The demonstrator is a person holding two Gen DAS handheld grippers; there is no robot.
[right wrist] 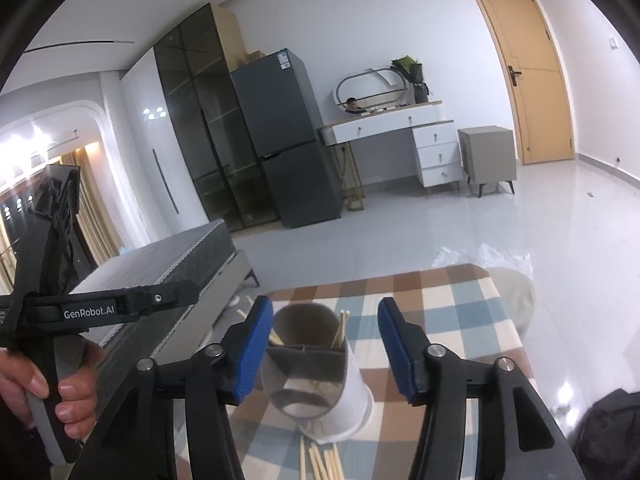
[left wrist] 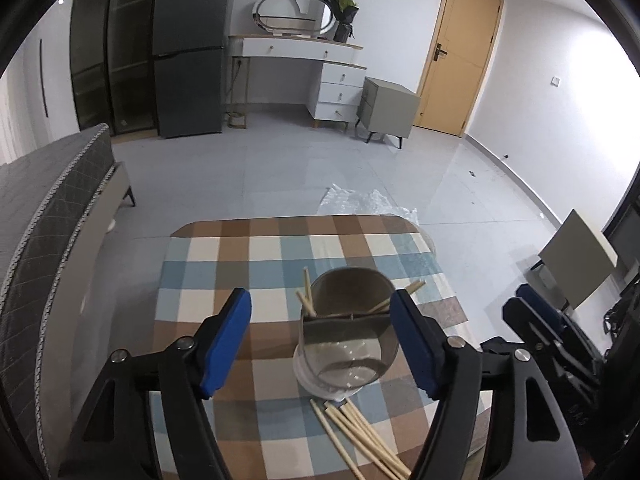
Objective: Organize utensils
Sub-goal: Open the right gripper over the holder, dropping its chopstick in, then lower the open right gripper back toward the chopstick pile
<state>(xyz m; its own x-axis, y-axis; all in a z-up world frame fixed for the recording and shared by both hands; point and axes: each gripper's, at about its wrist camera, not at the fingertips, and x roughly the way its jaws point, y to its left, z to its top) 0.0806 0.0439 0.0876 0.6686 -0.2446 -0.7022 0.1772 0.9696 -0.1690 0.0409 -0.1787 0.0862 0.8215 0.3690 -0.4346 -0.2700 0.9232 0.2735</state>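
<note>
A round utensil holder [left wrist: 346, 332] with a smoky clear upper part, an inner divider and a white base stands on the checked cloth. A few wooden chopsticks [left wrist: 306, 294] lean in its far half. Several loose chopsticks [left wrist: 360, 436] lie on the cloth just in front of it. My left gripper [left wrist: 320, 299] is open, its blue pads either side of the holder; the right pad is close to the rim, the left well off. My right gripper [right wrist: 325, 305] is also open around the holder [right wrist: 316, 364], neither pad pressing on it. Loose chopsticks [right wrist: 320, 460] show at the bottom edge.
The small table [left wrist: 240, 248] has rounded far corners. A grey mattress [left wrist: 48, 220] runs along its left side. A plastic sheet [left wrist: 360, 200] lies on the floor beyond. A hand [right wrist: 68, 392] holds the left gripper's handle. Fridge [right wrist: 288, 140], dresser and door stand far back.
</note>
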